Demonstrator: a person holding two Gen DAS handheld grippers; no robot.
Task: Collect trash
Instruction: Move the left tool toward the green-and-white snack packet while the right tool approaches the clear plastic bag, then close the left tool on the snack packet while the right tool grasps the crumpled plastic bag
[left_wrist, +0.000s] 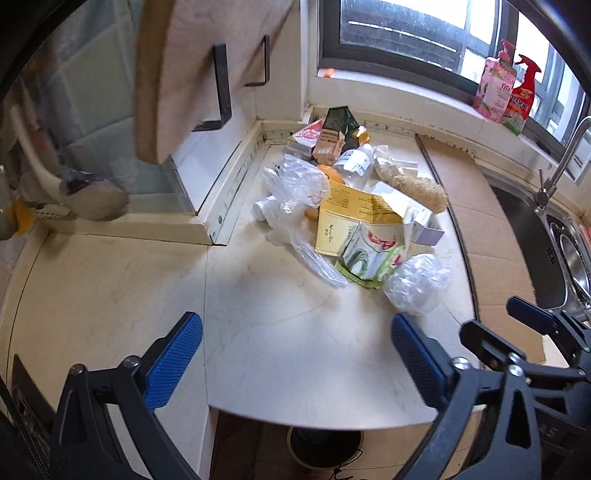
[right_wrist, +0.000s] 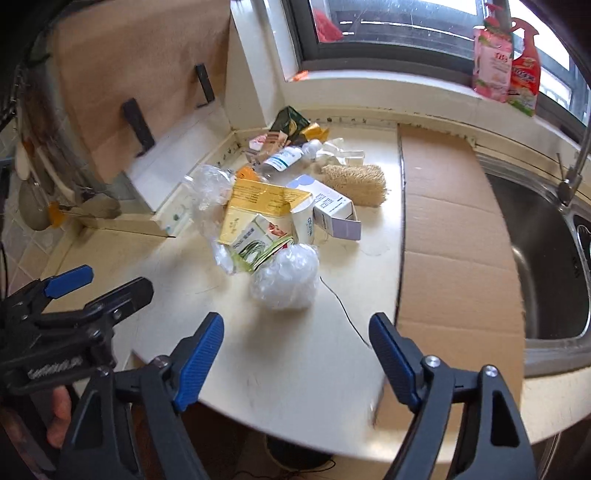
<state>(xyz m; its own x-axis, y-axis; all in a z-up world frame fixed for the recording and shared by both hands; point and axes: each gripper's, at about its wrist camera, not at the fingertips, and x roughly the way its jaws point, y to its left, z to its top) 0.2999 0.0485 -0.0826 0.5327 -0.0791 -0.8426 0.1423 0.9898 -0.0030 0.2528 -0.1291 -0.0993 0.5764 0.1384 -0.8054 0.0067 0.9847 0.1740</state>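
Note:
A pile of trash (left_wrist: 354, 210) lies on the cream counter (left_wrist: 288, 343) toward the back corner: a yellow carton (left_wrist: 347, 218), clear plastic bags (left_wrist: 295, 188), a crumpled plastic wad (left_wrist: 417, 284), a small bottle (left_wrist: 356, 160), boxes and wrappers. The same pile (right_wrist: 280, 206) shows in the right wrist view, with the plastic wad (right_wrist: 284, 280) nearest. My left gripper (left_wrist: 295, 354) is open and empty, above the counter's front edge. My right gripper (right_wrist: 297, 354) is open and empty, just short of the wad. The right gripper's fingers (left_wrist: 532, 317) show at the left view's right edge.
A flat sheet of cardboard (right_wrist: 454, 236) lies right of the pile, next to the steel sink (right_wrist: 546, 251) and tap (left_wrist: 561, 162). Two spray bottles (left_wrist: 509, 88) stand on the windowsill. A loofah (right_wrist: 354, 182) lies behind the pile. A dark bin (left_wrist: 325, 446) sits below the counter edge.

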